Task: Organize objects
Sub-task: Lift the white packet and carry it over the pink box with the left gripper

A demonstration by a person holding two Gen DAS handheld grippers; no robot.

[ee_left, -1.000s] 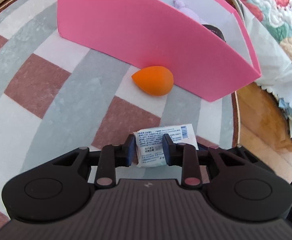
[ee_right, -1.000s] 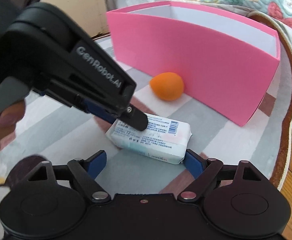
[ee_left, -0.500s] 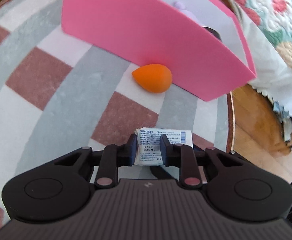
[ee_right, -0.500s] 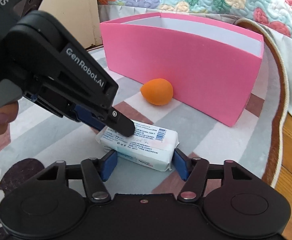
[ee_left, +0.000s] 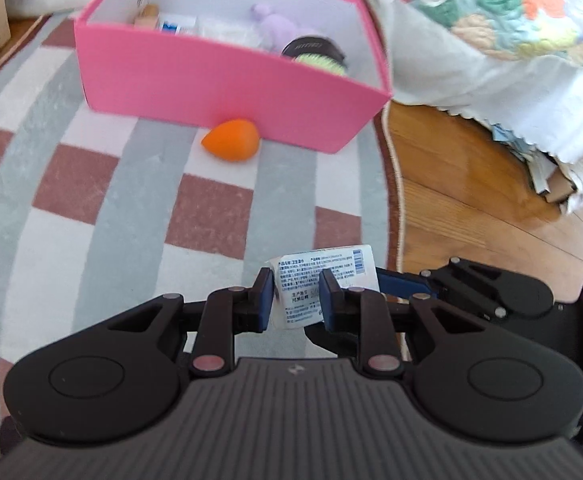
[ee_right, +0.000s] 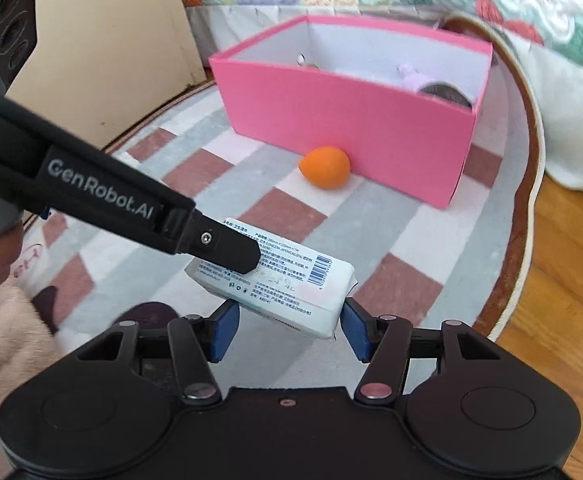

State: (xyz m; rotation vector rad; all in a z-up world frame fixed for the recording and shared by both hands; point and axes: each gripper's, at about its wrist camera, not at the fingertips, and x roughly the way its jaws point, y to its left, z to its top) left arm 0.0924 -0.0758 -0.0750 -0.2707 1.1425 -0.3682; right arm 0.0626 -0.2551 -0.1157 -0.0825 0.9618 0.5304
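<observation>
A white tissue pack (ee_left: 323, 276) with printed text is held in the air above the rug. My left gripper (ee_left: 294, 300) is shut on one end of it. My right gripper (ee_right: 287, 330) is shut on the same pack (ee_right: 287, 284) across its length, and the left gripper's finger (ee_right: 227, 250) shows on top of it. An orange sponge egg (ee_left: 231, 145) lies on the rug against the front wall of the pink box (ee_left: 227, 80), also in the right wrist view (ee_right: 325, 167). The pink box (ee_right: 343, 120) is open on top.
The box holds a purple toy (ee_left: 271, 26), a dark round brush (ee_left: 315, 54) and small packs. The checked rug (ee_left: 91, 200) ends at a curved edge with wood floor (ee_left: 471, 184) on the right. A quilted bed cover (ee_left: 491, 40) hangs behind.
Both grippers have risen with the tissue pack, lifting it off the rug. The right jaws closed onto the pack. The inside of the pink box has come into view.
</observation>
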